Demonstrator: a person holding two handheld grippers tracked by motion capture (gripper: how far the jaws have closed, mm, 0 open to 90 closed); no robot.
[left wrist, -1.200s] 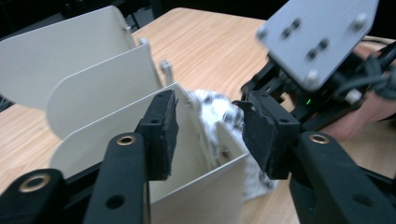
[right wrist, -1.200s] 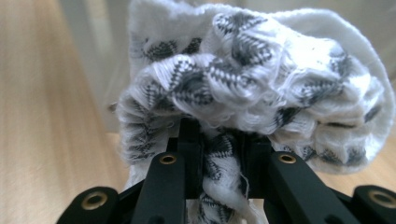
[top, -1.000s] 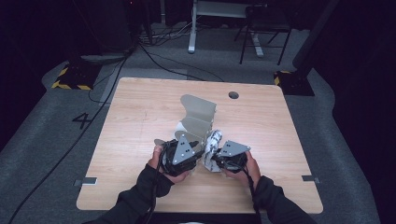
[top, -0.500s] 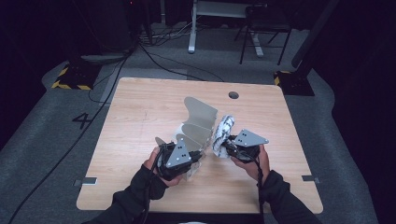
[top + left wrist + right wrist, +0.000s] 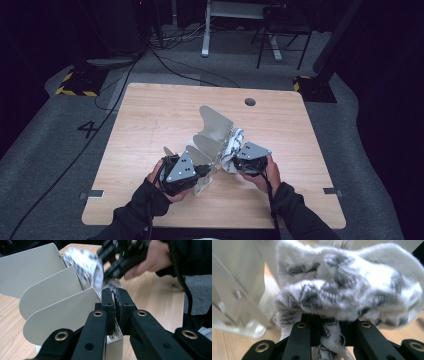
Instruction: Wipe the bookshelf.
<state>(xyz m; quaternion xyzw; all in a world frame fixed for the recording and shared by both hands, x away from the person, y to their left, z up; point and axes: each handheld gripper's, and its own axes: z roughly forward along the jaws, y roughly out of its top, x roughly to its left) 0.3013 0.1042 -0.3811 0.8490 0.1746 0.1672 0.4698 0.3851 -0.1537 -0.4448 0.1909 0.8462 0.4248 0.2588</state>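
the left gripper [image 5: 202, 172] has its fingers closed on the near end wall of the white rack [image 5: 57, 315], nearest the person; just right of the rack, the right gripper [image 5: 231, 161] has its fingers clamped on a bunched patterned cloth [image 5: 352, 290], which lies rackward of them, near the middle fins; the tabletop [image 5: 165, 115] stretches beyond.

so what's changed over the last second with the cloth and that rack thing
The right gripper, shut on the patterned cloth, swung out to the right half a second ago and has now come back in beside the white finned rack, cloth bunched against its plates. The left gripper stayed clamped on the rack's near end, fingers closed. The rack kept its place on the table.
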